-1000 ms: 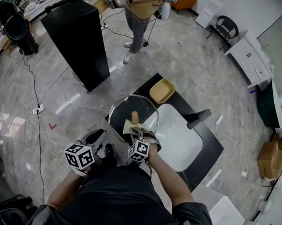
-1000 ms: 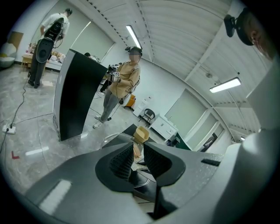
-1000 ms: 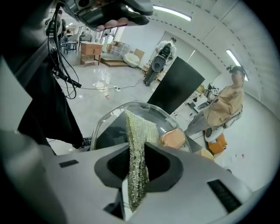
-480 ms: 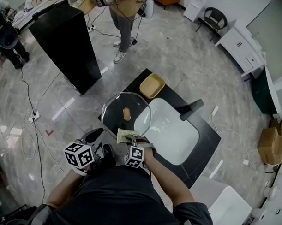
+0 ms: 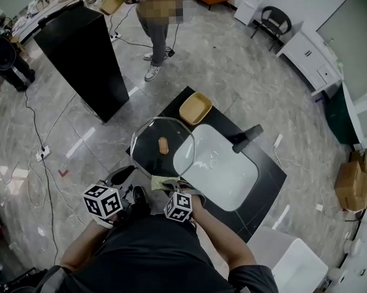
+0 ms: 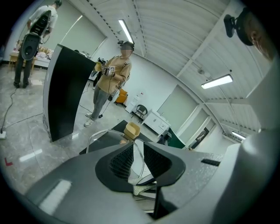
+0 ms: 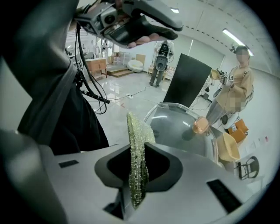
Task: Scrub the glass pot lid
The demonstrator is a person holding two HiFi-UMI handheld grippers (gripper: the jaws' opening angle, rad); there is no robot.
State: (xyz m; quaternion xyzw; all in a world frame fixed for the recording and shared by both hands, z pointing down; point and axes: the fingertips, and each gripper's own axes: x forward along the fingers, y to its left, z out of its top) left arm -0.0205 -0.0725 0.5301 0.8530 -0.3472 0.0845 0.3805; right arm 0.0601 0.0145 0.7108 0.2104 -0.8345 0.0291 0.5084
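Note:
The round glass pot lid (image 5: 152,155) with a wooden knob (image 5: 163,145) is held over the black counter's left corner and the sink's edge. My left gripper (image 5: 127,174) is shut on the lid's near-left rim. In the left gripper view the glass rim (image 6: 139,154) runs between the fingers of that gripper (image 6: 137,158). My right gripper (image 5: 170,186) is shut on a yellow-green scrub cloth (image 5: 158,181), at the lid's near rim. The cloth (image 7: 137,151) stands upright in that gripper (image 7: 138,175), with the lid (image 7: 175,127) and knob (image 7: 200,125) just beyond.
A white sink (image 5: 223,168) with a black faucet (image 5: 246,137) sits in the black counter (image 5: 266,188). A yellow bowl (image 5: 195,107) rests at the counter's far corner. A tall black cabinet (image 5: 78,56) and a standing person (image 5: 157,35) are beyond. Cables lie on the floor at left.
The right gripper has drawn the cloth back from beside the knob to the lid's near rim. The left gripper keeps its hold on the lid.

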